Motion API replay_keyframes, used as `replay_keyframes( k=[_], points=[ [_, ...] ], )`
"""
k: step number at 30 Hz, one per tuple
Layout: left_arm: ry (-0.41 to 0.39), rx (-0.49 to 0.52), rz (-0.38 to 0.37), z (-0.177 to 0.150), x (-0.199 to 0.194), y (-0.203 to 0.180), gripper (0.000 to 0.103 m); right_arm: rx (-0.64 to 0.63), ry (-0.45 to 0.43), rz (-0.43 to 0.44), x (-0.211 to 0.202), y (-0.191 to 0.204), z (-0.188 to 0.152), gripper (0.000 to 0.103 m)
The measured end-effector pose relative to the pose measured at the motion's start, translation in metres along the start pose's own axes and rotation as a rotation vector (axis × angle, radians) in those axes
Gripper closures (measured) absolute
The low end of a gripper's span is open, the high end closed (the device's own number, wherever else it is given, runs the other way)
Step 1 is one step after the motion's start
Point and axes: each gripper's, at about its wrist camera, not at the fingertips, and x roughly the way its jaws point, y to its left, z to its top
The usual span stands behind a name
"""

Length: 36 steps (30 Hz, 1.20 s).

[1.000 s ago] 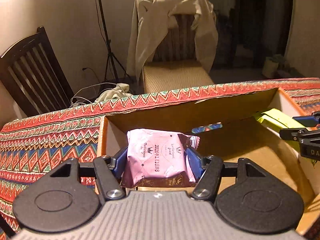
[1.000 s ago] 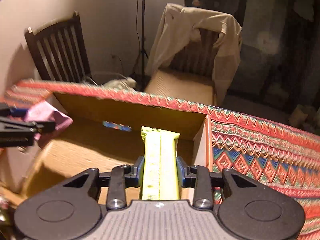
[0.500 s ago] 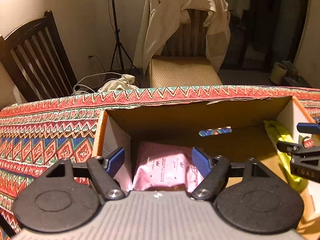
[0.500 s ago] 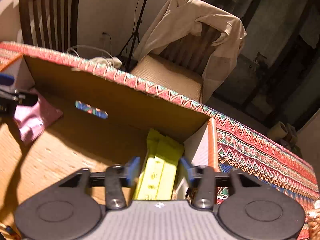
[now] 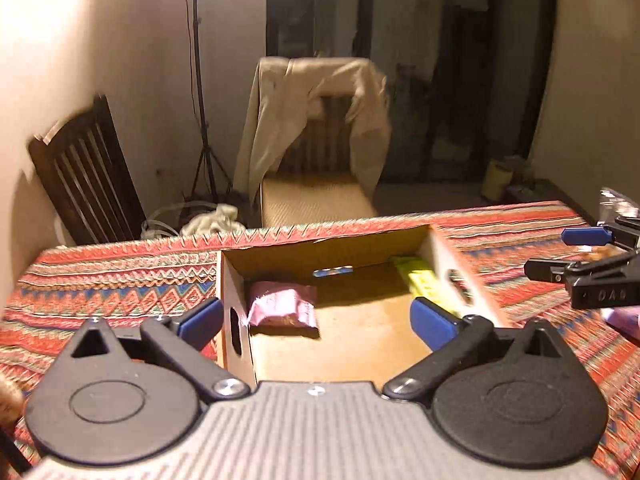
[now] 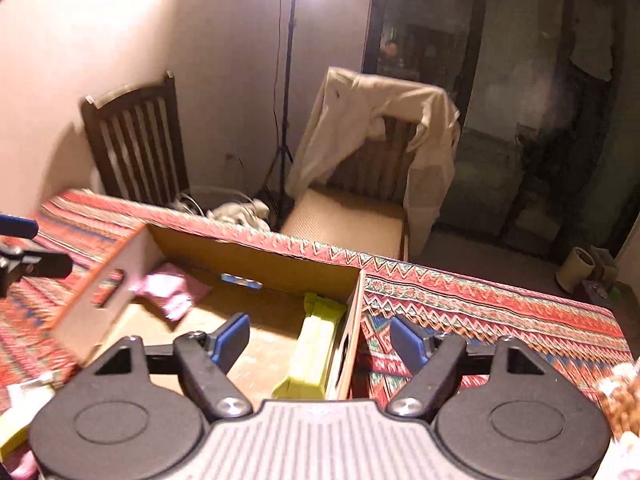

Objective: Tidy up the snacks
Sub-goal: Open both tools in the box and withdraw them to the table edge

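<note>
- Pink snack packet [image 5: 283, 309] lies flat on the floor of my open cardboard box [image 5: 362, 344], in its far left corner, just beside the left wall.
- Yellow snack bar [image 6: 313, 350] lies in the same box along the right wall, reaching toward the far right corner; the two snacks are well apart.
- My left gripper [image 5: 316, 318] hangs above the near edge of the box, its jaws spread wide after just opening, with nothing between the blue pads.
- My right gripper [image 6: 319, 338] hangs over the right wall of the box, its jaws also apart after just opening; the yellow bar shows below the gap, untouched.
- Red zigzag-patterned tablecloth [image 6: 480, 312] covers the table under the box.
- Beyond the far edge of the table stand a chair draped with a beige garment [image 5: 316, 120] and a dark slatted wooden chair [image 5: 86, 176] near the wall.
</note>
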Motion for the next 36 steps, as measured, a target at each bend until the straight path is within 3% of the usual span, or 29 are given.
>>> replay_keyframes(
  k=[2,7,14,19,27,32,36],
  points=[
    [-0.039,0.009,-0.011,-0.015,-0.039,-0.011,0.000,0.021,-0.041,0.025,-0.038,-0.004,-0.010,0.013],
    [-0.115,-0.004,-0.032,-0.066,-0.116,-0.030,0.000,0.013,-0.154,0.034,-0.134,-0.001,-0.050,0.001],
    [-0.239,-0.033,0.063,-0.162,-0.198,-0.042,0.000,0.024,-0.260,0.066,-0.227,0.015,-0.127,0.000],
    [-0.248,-0.083,0.054,-0.221,-0.233,-0.044,0.000,0.031,-0.324,0.056,-0.273,0.031,-0.188,0.000],
    [-0.261,-0.170,0.084,-0.308,-0.270,-0.053,0.000,0.072,-0.316,0.021,-0.303,0.063,-0.288,0.000],
    [-0.281,-0.124,0.134,-0.358,-0.273,-0.058,0.000,0.111,-0.288,-0.029,-0.305,0.087,-0.342,0.000],
    [-0.250,-0.123,0.150,-0.381,-0.263,-0.057,0.000,0.105,-0.281,-0.025,-0.295,0.096,-0.372,0.000]
  ],
)
